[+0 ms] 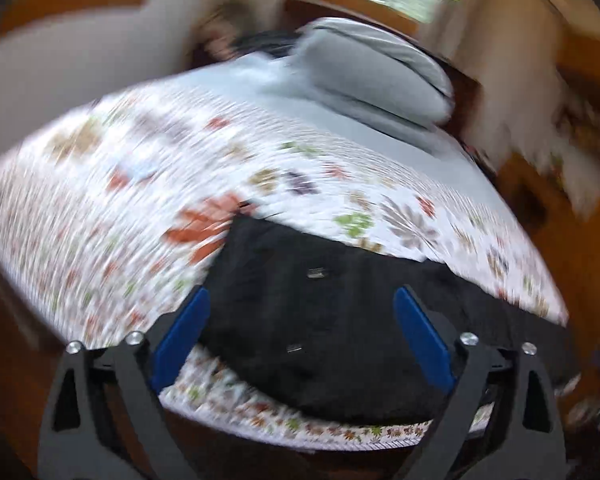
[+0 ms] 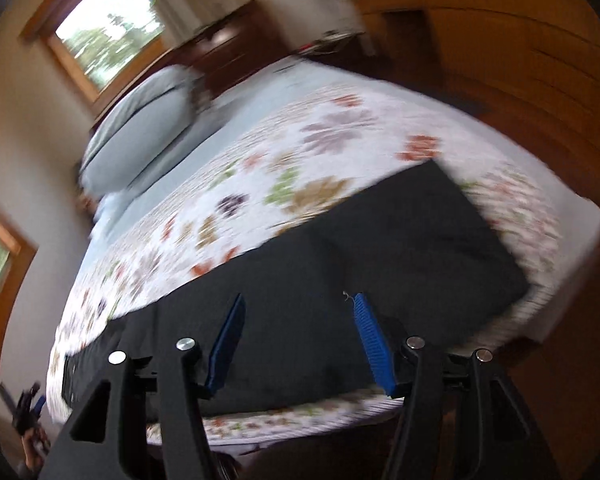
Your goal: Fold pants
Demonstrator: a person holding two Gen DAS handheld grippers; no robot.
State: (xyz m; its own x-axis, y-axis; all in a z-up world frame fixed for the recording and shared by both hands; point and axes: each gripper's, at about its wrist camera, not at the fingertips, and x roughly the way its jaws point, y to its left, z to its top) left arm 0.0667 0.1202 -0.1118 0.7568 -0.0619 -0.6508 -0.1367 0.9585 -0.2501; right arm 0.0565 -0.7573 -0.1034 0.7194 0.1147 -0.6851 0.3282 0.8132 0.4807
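Bedding fills most of what we see: a bed (image 1: 100,208) covered by a white quilt (image 2: 300,168) printed with leaf shapes in orange, green, purple and brown, its surface finely ribbed where the blur lets us read it. At the head end we count two plump grey pillows (image 1: 376,76) stacked one on the other, on a pale blue sheet (image 1: 256,76). Wooden-framed windows (image 2: 108,32) sit in the cream walls; we count two in the right wrist view.

Along the near edge of the bed we find the pants (image 2: 340,264), a single black pair spread flat in a long rectangular band of matte, soft-looking cloth. In the left wrist view two small metallic fasteners (image 1: 316,273) glint on the fabric.

Our left claw (image 1: 302,320) is spread wide, its blue pads (image 1: 182,336) apart above the pants and pinching nothing. Our right claw (image 2: 298,326) is also spread, blue ridged pads (image 2: 370,340) apart over the black cloth, holding nothing; whether either claw touches the fabric we cannot tell.
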